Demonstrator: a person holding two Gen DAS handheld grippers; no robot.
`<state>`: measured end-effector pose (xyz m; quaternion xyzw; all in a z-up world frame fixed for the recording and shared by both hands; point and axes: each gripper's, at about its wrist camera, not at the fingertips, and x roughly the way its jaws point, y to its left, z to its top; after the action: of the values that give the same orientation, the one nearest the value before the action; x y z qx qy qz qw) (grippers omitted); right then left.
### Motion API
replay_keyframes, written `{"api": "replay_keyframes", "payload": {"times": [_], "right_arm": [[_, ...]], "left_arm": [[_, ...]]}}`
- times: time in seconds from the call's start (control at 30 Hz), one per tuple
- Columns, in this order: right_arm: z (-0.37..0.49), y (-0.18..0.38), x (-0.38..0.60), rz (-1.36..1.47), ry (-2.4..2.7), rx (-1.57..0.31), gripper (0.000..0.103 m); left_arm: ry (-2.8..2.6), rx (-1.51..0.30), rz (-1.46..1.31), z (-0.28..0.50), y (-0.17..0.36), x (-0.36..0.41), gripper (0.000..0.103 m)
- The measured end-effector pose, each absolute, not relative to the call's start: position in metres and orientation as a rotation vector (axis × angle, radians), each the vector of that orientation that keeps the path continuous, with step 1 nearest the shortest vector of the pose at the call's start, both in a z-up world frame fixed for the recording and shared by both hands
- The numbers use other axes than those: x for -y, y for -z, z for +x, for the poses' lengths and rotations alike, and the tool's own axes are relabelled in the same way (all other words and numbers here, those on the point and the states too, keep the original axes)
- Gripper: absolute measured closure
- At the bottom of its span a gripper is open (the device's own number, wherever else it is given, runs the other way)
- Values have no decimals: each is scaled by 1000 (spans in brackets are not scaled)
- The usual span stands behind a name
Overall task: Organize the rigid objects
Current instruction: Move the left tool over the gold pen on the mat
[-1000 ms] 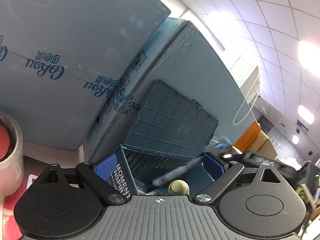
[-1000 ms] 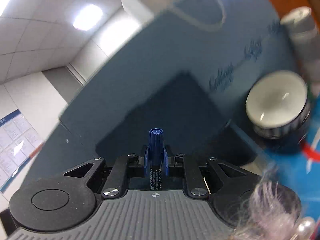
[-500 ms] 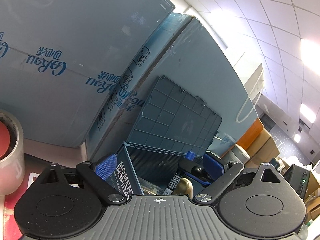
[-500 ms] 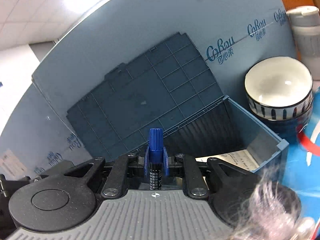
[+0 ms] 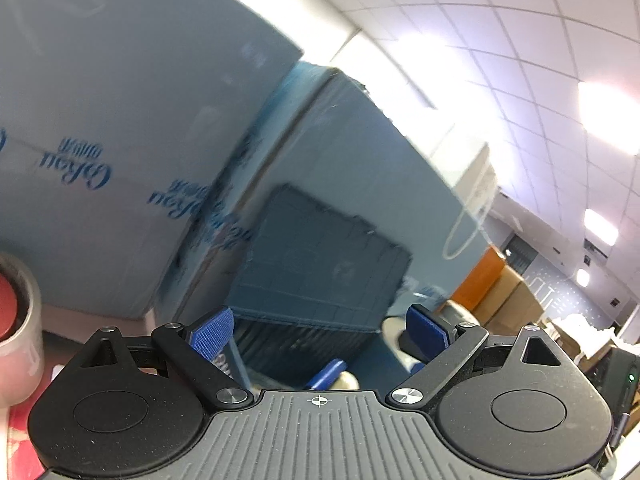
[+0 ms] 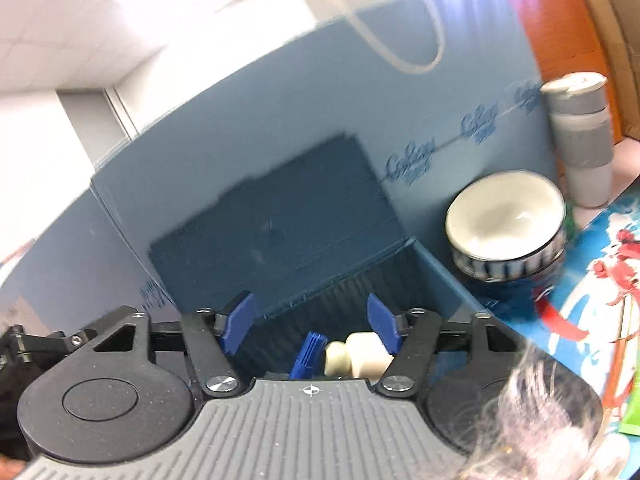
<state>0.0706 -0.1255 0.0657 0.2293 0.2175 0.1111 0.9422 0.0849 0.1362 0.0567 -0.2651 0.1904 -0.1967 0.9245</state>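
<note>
An open blue-grey storage box [image 6: 436,276] stands against big blue cartons, its gridded lid [image 6: 272,232] leaning back. My right gripper [image 6: 311,322] hovers over the box and its jaws are opening. The blue marker [image 6: 308,354] sits loose below them, touching neither pad, beside a cream bottle [image 6: 364,354] inside the box. My left gripper [image 5: 320,334] is open and holds nothing, pointing at the same box [image 5: 316,320]. The marker's cap [image 5: 326,372] and the cream bottle [image 5: 346,380] peek above its body.
A white bowl [image 6: 504,216] stacked on a blue one stands right of the box, with a grey flask [image 6: 580,136] behind it and a colourful mat [image 6: 600,280] underneath. A tape roll [image 5: 16,320] sits at the far left. Blue cartons [image 5: 120,120] wall the back.
The right gripper's jaws have parted and let go of the blue marker, which has dropped into the box. The right gripper no longer shows in the left wrist view.
</note>
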Motion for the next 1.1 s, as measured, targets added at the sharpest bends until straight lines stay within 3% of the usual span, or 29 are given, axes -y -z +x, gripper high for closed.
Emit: {"api": "replay_keyframes", "payload": {"times": [0.47, 0.9, 1.0, 1.07, 1.1], "right_arm": [[-27, -65, 231, 399, 13, -100, 20], [-40, -5, 316, 559, 251, -7, 15], [-42, -1, 321, 587, 249, -14, 15], [-45, -1, 321, 597, 237, -9, 15], [-46, -1, 321, 598, 234, -9, 15]], "left_arm": [[622, -284, -379, 53, -90, -64, 4], [863, -482, 45, 39, -37, 79, 5], [819, -555, 160, 49, -17, 105, 27], [808, -588, 172, 59, -5, 116, 46], [805, -609, 166, 67, -1, 123, 50]]}}
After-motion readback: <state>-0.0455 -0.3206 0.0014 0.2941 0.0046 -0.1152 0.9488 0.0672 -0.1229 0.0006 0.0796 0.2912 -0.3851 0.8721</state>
